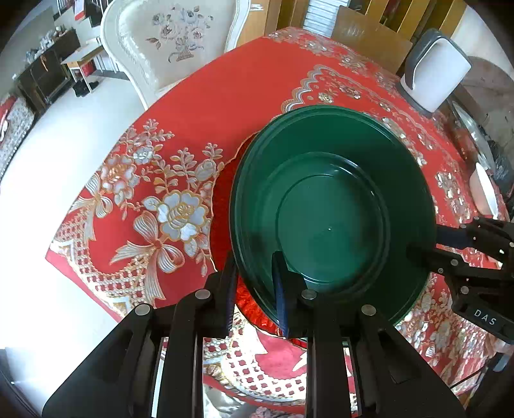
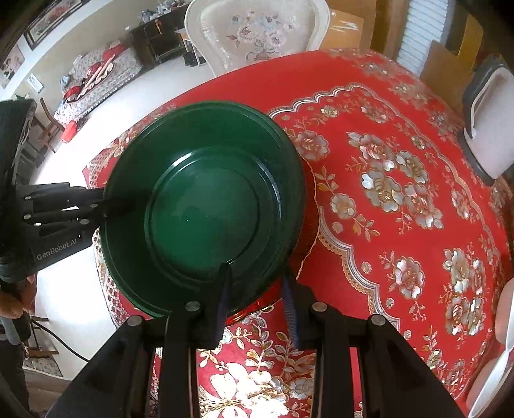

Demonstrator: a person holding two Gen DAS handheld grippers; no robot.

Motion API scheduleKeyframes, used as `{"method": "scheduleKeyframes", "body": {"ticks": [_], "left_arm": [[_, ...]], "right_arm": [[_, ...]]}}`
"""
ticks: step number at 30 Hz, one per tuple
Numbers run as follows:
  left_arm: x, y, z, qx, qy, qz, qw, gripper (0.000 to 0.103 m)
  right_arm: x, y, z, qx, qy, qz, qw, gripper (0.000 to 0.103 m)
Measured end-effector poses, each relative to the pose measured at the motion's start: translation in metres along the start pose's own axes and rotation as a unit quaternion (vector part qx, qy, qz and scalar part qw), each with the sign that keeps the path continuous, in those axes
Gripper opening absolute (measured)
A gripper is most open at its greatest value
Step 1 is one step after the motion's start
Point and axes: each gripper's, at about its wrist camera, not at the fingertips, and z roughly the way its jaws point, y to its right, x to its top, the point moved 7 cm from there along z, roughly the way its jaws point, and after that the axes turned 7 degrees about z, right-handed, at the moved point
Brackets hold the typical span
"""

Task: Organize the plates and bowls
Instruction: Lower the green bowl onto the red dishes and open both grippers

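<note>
A dark green deep plate [image 1: 331,205] [image 2: 205,209] is over the red floral tablecloth near the table's left edge. Its rim shows doubled lines, so it may be more than one plate stacked. Under it peeks the rim of a shiny red dish [image 1: 221,199] [image 2: 310,218]. My left gripper [image 1: 255,289] is shut on the green plate's near-left rim, one finger inside and one outside. My right gripper [image 2: 257,299] is shut on the opposite rim in the same way. Each view also shows the other gripper at the plate's side: the right gripper [image 1: 424,250] and the left gripper [image 2: 119,202].
A white and grey container [image 1: 433,74] [image 2: 488,128] stands at the table's far right. White dishes [image 1: 485,193] [image 2: 494,369] lie at the right edge. A white floral chair [image 1: 167,41] [image 2: 257,29] stands behind the table. The floor drops off to the left.
</note>
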Motion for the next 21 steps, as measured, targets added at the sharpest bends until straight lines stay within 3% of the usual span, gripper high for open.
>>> {"method": "scheduleKeyframes", "body": {"ticks": [7,16,21], "left_arm": [[0.0,-0.003,0.004,-0.013,-0.008,-0.01,0.9998,0.026],[0.006,-0.01,-0.014,0.004,0.013,-0.018,0.9998,0.026],[0.01,-0.003,-0.03,0.007,0.04,-0.015,0.9991,0.044]], "right_arm": [[-0.004,-0.001,-0.001,0.024,-0.007,0.008,1.0,0.037],[-0.004,0.011,-0.017,0.037,0.015,0.034,0.999,0.042],[-0.007,0.017,-0.03,0.048,0.033,0.045,0.997,0.042]]}}
